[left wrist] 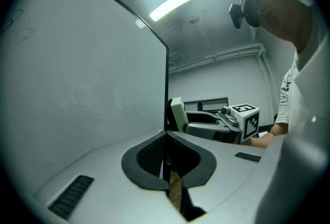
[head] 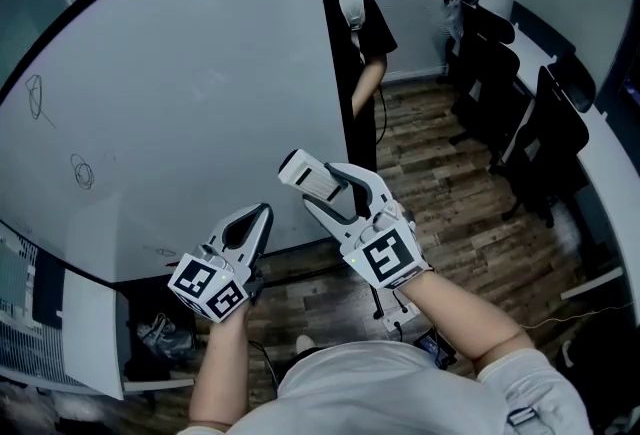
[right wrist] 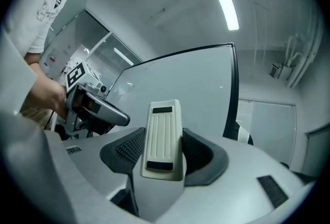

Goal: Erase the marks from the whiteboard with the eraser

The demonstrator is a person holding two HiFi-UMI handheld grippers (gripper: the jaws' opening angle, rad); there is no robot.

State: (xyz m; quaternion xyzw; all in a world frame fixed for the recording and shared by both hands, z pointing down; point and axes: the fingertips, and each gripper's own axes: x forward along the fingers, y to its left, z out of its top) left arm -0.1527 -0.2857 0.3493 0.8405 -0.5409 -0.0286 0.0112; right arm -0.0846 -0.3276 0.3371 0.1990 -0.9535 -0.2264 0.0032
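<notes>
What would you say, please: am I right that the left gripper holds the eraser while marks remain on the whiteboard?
Not quite: the right gripper, not the left gripper, holds the eraser, as the right gripper view shows. Marks do remain on the whiteboard.

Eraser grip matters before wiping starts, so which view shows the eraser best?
The right gripper view: the eraser fills the centre, clamped in the right gripper. The head view shows it small, from above; the left gripper view shows only its end.
</notes>
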